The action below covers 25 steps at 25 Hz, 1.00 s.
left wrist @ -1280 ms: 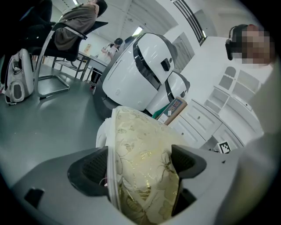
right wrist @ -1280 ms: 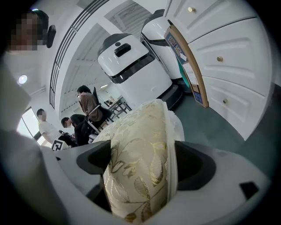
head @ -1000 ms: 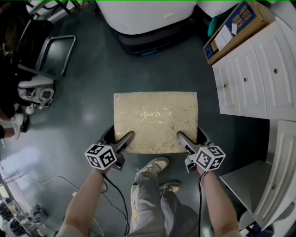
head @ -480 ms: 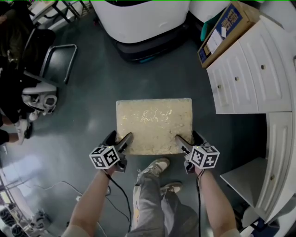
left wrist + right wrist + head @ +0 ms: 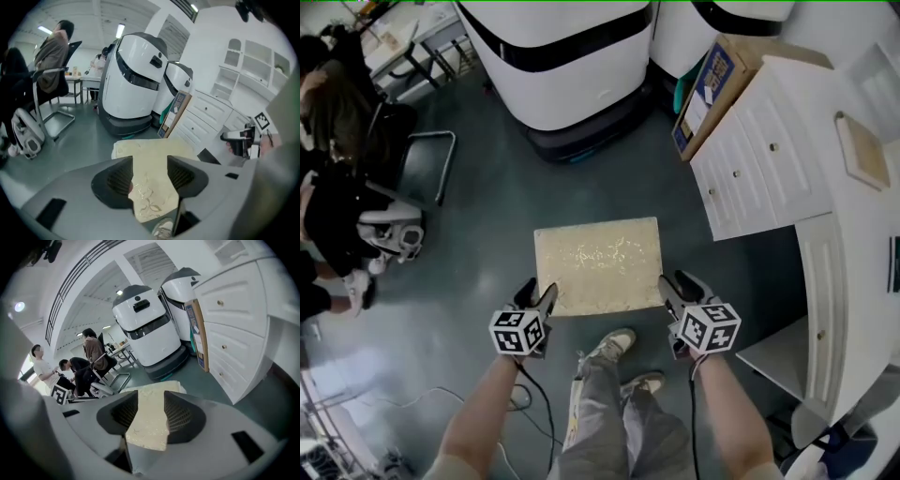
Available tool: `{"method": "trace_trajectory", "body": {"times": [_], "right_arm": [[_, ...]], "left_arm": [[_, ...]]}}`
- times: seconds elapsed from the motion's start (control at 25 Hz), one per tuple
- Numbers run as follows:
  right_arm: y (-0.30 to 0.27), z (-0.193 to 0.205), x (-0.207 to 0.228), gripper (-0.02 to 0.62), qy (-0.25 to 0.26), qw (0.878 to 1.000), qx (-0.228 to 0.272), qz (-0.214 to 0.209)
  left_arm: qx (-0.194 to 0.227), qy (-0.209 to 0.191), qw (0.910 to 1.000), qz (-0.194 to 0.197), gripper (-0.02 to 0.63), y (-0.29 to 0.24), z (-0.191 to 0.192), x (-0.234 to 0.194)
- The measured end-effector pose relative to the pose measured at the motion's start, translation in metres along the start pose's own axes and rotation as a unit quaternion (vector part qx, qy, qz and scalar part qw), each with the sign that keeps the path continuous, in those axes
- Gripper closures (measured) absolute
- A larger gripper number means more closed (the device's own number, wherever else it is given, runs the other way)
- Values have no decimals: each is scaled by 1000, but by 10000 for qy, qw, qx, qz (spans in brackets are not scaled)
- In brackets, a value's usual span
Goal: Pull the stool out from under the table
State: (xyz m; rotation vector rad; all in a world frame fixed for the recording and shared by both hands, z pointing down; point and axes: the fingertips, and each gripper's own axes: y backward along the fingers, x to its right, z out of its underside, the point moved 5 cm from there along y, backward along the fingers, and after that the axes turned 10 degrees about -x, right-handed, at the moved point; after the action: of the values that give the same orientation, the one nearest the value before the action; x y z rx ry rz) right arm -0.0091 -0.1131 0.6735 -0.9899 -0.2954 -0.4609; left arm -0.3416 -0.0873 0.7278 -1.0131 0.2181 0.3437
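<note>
The stool (image 5: 598, 264) stands on the dark floor in front of me, its beige patterned seat facing up. My left gripper (image 5: 540, 288) sits at the seat's near left corner and my right gripper (image 5: 678, 281) at its near right corner. Both pairs of jaws are closing. In the left gripper view the seat (image 5: 154, 150) shows through the gap of the left gripper (image 5: 150, 176), lying beyond the pads and untouched by them. The right gripper view is alike: the seat (image 5: 152, 401) lies past the right gripper (image 5: 151, 416), with nothing pressed between the pads.
Two large white robots (image 5: 558, 56) stand beyond the stool. A cardboard box (image 5: 708, 80) leans on the white drawer cabinet (image 5: 759, 159) at the right. An office chair (image 5: 389, 230) and seated people are at the left. My shoes (image 5: 614, 345) are just behind the stool.
The head view has pulled back, so the stool looks smaller. Both grippers' fingers, earlier laid over the seat's near corners, now sit just off its edges with narrower gaps.
</note>
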Motion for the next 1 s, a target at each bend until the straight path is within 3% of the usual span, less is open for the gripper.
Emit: {"method": "trace_trajectory", "body": {"times": [0.08, 0.24, 0.4, 0.6, 0.72, 0.88, 1.0], "right_arm": [[31, -17, -11, 431, 59, 9998, 191, 26], [104, -50, -37, 464, 122, 9978, 648, 28], [184, -81, -60, 520, 408, 9925, 1128, 214], [286, -110, -85, 536, 577, 9847, 1617, 294], [346, -125, -100, 549, 640, 9774, 1979, 371], [414, -134, -115, 560, 519, 9675, 2417, 526], [463, -132, -122, 566, 446, 9583, 2720, 752]], "left_arm": [[27, -372, 9993, -54, 389, 18, -20, 20], [327, -968, 9946, 203, 411, 59, -68, 75], [782, -1481, 9836, 672, 434, 106, -115, 142], [894, -1961, 9706, 1068, 473, 152, -162, 223], [1062, -2318, 9579, 1322, 493, 180, -189, 275], [1600, -2774, 9360, 1461, 513, 226, -226, 338], [1741, -2971, 9209, 1828, 531, 256, -243, 388]]}}
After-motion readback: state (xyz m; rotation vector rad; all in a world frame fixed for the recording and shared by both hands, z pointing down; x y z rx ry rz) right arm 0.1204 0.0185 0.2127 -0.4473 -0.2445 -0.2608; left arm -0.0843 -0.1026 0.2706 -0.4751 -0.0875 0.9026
